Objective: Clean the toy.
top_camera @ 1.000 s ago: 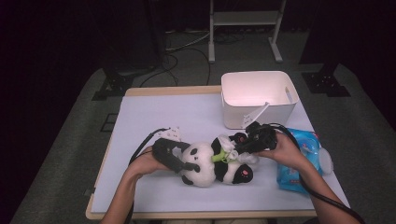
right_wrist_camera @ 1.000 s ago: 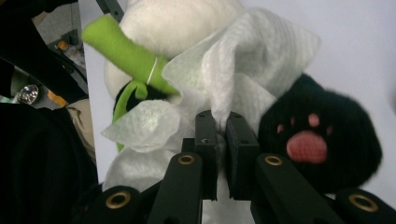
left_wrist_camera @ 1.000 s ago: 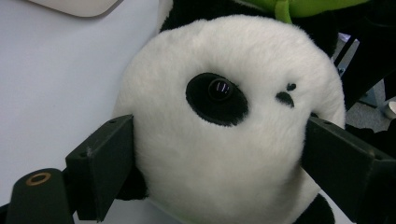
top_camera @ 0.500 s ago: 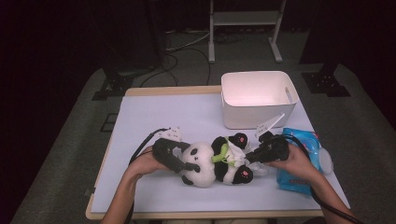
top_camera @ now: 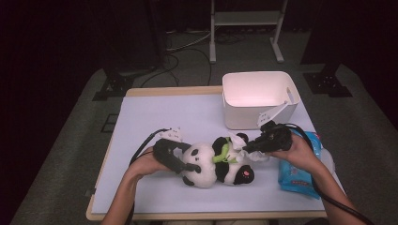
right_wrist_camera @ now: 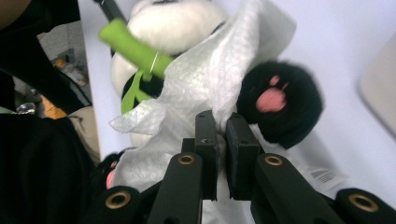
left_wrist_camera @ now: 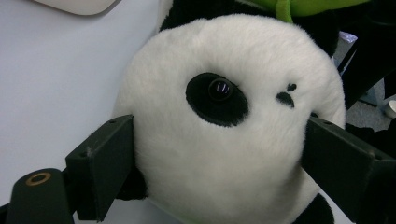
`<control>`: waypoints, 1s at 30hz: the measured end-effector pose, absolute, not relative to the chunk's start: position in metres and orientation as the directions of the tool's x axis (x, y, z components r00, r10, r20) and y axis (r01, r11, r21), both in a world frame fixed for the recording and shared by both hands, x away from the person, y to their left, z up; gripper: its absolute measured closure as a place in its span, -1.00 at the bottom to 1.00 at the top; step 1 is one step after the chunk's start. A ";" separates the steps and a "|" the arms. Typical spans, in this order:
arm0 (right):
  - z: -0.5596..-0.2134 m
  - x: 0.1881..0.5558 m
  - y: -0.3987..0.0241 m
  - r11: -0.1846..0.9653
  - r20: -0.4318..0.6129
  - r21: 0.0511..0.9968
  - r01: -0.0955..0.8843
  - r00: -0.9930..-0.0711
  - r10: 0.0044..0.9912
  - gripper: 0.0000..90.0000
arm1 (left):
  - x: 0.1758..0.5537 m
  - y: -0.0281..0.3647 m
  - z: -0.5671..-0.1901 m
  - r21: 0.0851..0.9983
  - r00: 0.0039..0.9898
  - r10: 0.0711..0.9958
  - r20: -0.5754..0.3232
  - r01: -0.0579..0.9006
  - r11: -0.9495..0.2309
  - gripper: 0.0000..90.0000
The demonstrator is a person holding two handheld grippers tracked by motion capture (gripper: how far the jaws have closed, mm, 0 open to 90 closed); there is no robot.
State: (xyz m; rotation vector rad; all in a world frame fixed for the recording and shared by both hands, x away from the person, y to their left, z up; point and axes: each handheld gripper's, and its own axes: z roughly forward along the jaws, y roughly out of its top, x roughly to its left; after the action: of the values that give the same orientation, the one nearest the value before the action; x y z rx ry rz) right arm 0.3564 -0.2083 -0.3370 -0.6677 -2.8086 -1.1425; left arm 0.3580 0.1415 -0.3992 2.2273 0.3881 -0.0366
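A panda plush (top_camera: pixel 220 164) lies on the pale table (top_camera: pixel 155 117), head to the left, with a green stick (right_wrist_camera: pixel 135 46) at its chest. My left gripper (top_camera: pixel 190 165) clamps the white head (left_wrist_camera: pixel 224 116); its fingers (left_wrist_camera: pixel 105 172) press into the fur on both sides. My right gripper (top_camera: pixel 248 148) is shut on a white wipe (right_wrist_camera: pixel 210 79), which drapes over the panda's belly beside a black paw with a pink pad (right_wrist_camera: pixel 280 102). In the right gripper view, the right gripper (right_wrist_camera: pixel 220 140) pinches the wipe's edge.
A white bin (top_camera: pixel 258 96) stands at the back right of the table. A blue pack of wipes (top_camera: pixel 300 171) lies at the right edge under the right forearm. Cables trail from both grippers toward the front edge.
The right gripper with the wipe has shifted a little to the right and risen slightly over the panda's body. The left gripper and the panda's head have stayed put.
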 end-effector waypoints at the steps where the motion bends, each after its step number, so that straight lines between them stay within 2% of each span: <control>1: -0.337 0.356 -0.208 0.637 0.192 0.658 0.403 -0.907 0.375 0.87 | 0.358 0.141 -0.399 0.755 0.951 0.264 -0.158 0.289 -0.589 -0.74; 12: -0.322 0.375 -0.208 0.657 0.137 0.640 0.398 -0.901 0.412 0.87 | 0.358 0.142 -0.399 0.754 0.951 0.265 -0.161 0.291 -0.588 -0.74; 21: -0.343 0.369 -0.217 0.646 0.188 0.630 0.432 -0.891 0.412 0.87 | 0.358 0.142 -0.400 0.755 0.950 0.265 -0.163 0.293 -0.587 -0.74; 26: -0.362 0.358 -0.209 0.680 0.221 0.602 0.418 -0.906 0.362 0.87 | 0.358 0.142 -0.400 0.756 0.950 0.266 -0.165 0.295 -0.585 -0.74; 30: -0.362 0.352 -0.203 0.677 0.220 0.617 0.400 -0.914 0.340 0.87 | 0.358 0.142 -0.400 0.754 0.950 0.267 -0.163 0.295 -0.587 -0.74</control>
State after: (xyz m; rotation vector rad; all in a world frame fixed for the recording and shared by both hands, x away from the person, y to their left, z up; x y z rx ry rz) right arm 0.3524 -0.2028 -0.3619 -0.6191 -2.7973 -1.0604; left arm 0.3582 0.1418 -0.3996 2.2255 0.3939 -0.0404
